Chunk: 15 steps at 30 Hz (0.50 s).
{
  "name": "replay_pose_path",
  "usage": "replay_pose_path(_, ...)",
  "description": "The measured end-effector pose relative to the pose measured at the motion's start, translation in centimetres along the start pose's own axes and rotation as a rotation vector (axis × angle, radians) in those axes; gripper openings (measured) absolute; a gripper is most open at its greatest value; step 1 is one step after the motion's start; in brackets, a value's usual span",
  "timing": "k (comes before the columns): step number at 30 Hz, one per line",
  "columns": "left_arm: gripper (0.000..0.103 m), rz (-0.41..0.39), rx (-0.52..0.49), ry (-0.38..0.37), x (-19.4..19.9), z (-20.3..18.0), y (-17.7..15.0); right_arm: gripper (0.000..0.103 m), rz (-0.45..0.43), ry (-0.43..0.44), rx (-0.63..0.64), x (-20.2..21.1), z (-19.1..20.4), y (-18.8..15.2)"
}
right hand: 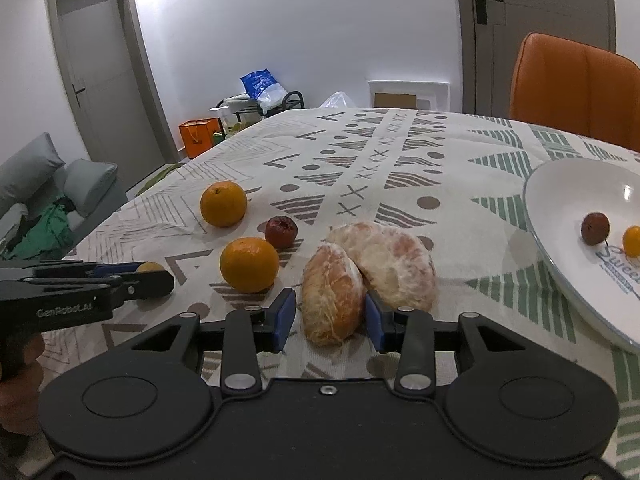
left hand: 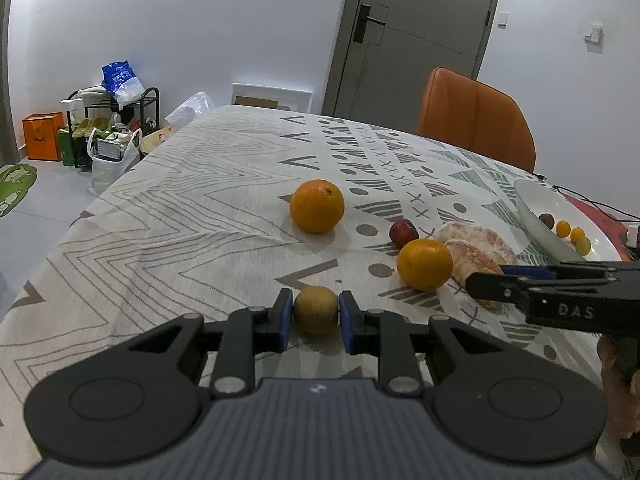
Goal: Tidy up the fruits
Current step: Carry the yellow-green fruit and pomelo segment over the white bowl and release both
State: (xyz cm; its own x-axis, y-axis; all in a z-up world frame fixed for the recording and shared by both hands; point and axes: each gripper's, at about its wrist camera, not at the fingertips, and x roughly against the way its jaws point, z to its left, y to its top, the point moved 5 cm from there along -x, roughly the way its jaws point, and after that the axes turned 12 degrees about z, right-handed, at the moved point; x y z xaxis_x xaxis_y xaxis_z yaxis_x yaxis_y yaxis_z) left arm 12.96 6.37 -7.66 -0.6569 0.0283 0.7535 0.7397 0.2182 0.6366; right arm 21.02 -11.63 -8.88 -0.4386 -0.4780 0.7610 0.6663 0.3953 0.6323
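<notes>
Left claw (left hand: 316, 312) is closed on a small yellow-green citrus (left hand: 316, 309), blue pads touching both sides, low centre of the left view. Right claw (right hand: 330, 312) straddles the nearer peeled pomelo segment (right hand: 333, 294); right pad touches, left pad stands just clear. A second segment (right hand: 386, 264) leans behind it. Two oranges (right hand: 249, 265) (right hand: 223, 203) and a red jujube (right hand: 281, 232) lie on the patterned desk (right hand: 400, 152), centre left. White plate (right hand: 560, 200), right edge, holds small fruits.
</notes>
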Motion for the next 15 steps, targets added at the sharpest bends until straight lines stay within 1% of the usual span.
replay_pose_path(3, 0.023, 0.001, 0.006, -0.017, 0.0, 0.3, 0.0, 0.042, 0.001, -0.009, 0.007, -0.4, 0.3, 0.3)
replay_pose_path(5, 0.023, -0.004, 0.016, -0.014, 0.1, 0.6, 0.0, 0.044, 0.001, -0.019, 0.02, -0.5, 0.5, 0.4)
replay_pose_path(8, 0.023, -0.006, 0.029, -0.016, 0.3, 0.8, 0.0, 0.045, 0.005, -0.056, 0.06, -0.7, 1.0, 0.3)
replay_pose_path(9, 0.023, -0.008, 0.032, -0.015, 0.4, 0.9, 0.1, 0.036, 0.003, -0.093, 0.079, -0.7, 1.2, 0.3)
replay_pose_path(10, 0.023, -0.012, 0.034, -0.014, 0.5, 0.9, 0.1, 0.033, 0.003, -0.117, 0.093, -0.7, 1.4, 0.2)
replay_pose_path(12, 0.023, -0.015, 0.036, -0.013, 0.7, 1.0, 0.1, 0.032, 0.001, -0.123, 0.098, -0.6, 1.5, 0.1)
replay_pose_path(15, 0.023, -0.025, 0.035, -0.011, 1.1, 0.9, 0.3, 0.032, -0.005, -0.108, 0.078, 0.0, 1.3, 0.0)
